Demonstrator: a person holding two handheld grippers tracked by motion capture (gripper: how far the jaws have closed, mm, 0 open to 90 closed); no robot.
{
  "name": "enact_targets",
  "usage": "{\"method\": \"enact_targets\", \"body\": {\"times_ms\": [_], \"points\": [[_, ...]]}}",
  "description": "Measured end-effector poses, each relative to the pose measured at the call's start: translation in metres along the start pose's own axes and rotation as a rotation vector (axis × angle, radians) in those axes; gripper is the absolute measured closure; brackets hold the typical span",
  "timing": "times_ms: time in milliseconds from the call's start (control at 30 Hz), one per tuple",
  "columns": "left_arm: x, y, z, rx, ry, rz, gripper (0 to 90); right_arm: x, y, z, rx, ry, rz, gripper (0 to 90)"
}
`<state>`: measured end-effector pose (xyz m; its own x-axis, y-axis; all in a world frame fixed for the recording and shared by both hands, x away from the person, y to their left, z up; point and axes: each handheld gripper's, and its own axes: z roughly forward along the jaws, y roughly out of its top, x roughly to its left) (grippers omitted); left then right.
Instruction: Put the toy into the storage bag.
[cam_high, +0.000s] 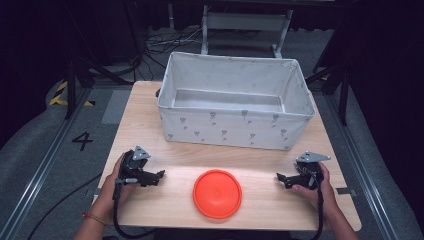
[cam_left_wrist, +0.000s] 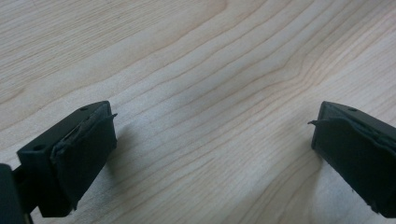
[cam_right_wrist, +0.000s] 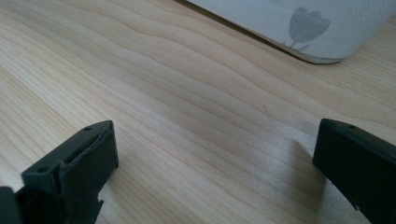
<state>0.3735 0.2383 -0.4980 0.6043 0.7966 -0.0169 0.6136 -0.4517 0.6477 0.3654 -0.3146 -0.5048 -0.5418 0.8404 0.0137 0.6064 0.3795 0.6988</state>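
An orange-red round disc (cam_high: 217, 193) lies flat near the front middle of the wooden table (cam_high: 260, 160). Behind it stands a white fabric bin (cam_high: 235, 100) with a grey tulip print; it looks empty. My left gripper (cam_high: 159, 175) rests on the table to the disc's left, pointing toward it. Its jaws stand wide apart over bare wood (cam_left_wrist: 210, 116), so it is open. My right gripper (cam_high: 281, 177) sits to the disc's right, also open, with bare wood (cam_right_wrist: 210, 135) between its jaws and a corner of the bin (cam_right_wrist: 303, 23) ahead.
The table's edges (cam_high: 357, 220) drop to a grey floor with a metal rail (cam_high: 35, 175) at the left and a painted "4" (cam_high: 82, 141). Cables (cam_high: 165, 42) and a white frame (cam_high: 245, 22) lie behind the bin.
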Motion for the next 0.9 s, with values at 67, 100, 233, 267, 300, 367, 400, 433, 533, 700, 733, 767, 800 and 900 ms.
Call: {"method": "enact_targets", "body": {"times_ms": [67,100,233,267,300,367,400,433,533,700,733,767,800,900], "points": [[0.002,-0.001,-0.001,0.006,-0.005,0.001,0.3,0.0,0.0,0.0,0.0,0.0,0.002,0.2],[0.002,-0.002,-0.001,-0.001,-0.004,0.005,0.3,0.0,0.0,0.0,0.0,-0.001,0.003,0.2],[0.003,-0.004,-0.004,0.004,-0.009,0.009,0.3,0.0,0.0,0.0,0.0,-0.003,0.006,0.2],[0.002,-0.005,-0.004,0.002,-0.018,0.007,0.3,0.0,0.0,0.0,0.0,-0.002,0.005,0.1],[0.003,-0.006,-0.005,0.005,-0.025,0.016,0.3,0.0,0.0,0.0,0.0,-0.002,0.004,0.1],[0.004,-0.007,-0.006,-0.002,-0.023,0.029,0.3,-0.001,0.0,0.0,0.001,0.004,0.0,0.1],[0.004,-0.007,-0.006,0.001,-0.026,0.026,0.3,-0.001,0.0,-0.001,0.0,0.006,0.0,0.2],[0.004,-0.007,-0.006,-0.002,-0.023,0.029,0.3,-0.001,0.0,-0.001,0.0,0.008,-0.002,0.2],[0.004,-0.007,-0.006,0.001,-0.038,0.027,0.3,-0.002,0.0,-0.001,0.0,0.02,-0.021,3.5],[0.006,-0.008,-0.007,0.002,-0.046,0.041,0.3,0.0,0.002,-0.008,-0.025,0.058,-0.027,14.6],[0.006,-0.008,-0.007,0.002,-0.046,0.041,0.3,0.001,0.003,-0.009,-0.029,0.062,-0.026,17.7],[0.006,-0.008,-0.007,0.002,-0.046,0.041,0.3,0.002,0.004,-0.011,-0.036,0.076,-0.027,20.2],[0.005,-0.008,-0.007,0.002,-0.047,0.038,0.3,0.003,0.004,-0.013,-0.041,0.088,-0.025,18.4],[0.006,-0.008,-0.007,0.003,-0.046,0.041,0.3,0.008,0.008,-0.016,-0.047,0.101,-0.038,19.1]]}}
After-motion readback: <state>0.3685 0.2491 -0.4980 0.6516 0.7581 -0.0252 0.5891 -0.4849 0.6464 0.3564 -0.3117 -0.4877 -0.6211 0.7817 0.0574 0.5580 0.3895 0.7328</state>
